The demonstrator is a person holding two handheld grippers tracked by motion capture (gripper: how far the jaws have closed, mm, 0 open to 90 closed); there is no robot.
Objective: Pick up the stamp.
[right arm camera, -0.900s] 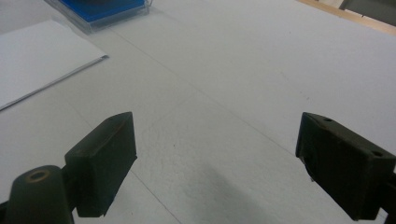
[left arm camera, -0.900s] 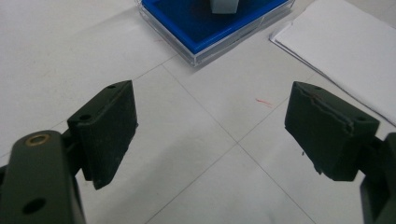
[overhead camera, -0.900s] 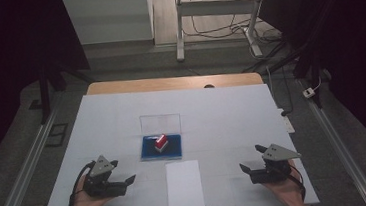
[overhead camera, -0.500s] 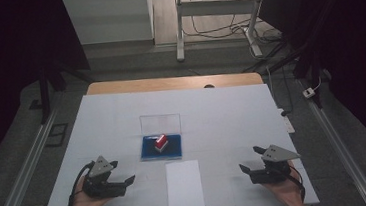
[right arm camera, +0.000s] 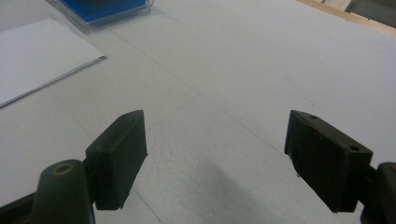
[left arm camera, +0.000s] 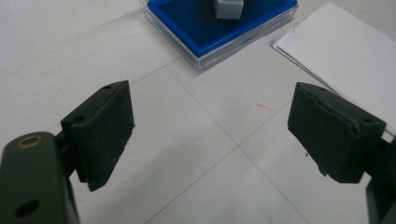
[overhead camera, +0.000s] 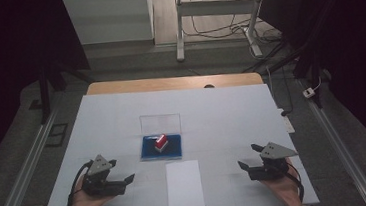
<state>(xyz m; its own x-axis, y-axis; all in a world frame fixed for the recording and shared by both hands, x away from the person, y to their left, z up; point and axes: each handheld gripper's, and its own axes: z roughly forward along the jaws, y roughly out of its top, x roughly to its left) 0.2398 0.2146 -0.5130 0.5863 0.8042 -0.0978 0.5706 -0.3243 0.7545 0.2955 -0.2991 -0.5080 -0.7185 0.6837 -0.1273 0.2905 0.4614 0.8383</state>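
Note:
A blue tray [overhead camera: 150,152] in a clear open case lies mid-table, its clear lid [overhead camera: 160,123] lying flat behind it. A small red and white block [overhead camera: 161,142] stands on the blue tray; in the left gripper view it appears as a grey block [left arm camera: 229,8] on the blue tray [left arm camera: 205,28]. A white sheet of paper [overhead camera: 184,184] lies in front of the case. My left gripper [overhead camera: 127,180] rests at the near left, open and empty [left arm camera: 210,135]. My right gripper [overhead camera: 246,165] rests at the near right, also open and empty [right arm camera: 215,149].
The white table cover [overhead camera: 223,124] spans the table, with a wooden strip [overhead camera: 169,83] at the far edge. Metal rails [overhead camera: 26,167] run along both sides. Cables and table legs [overhead camera: 215,30] lie on the floor beyond.

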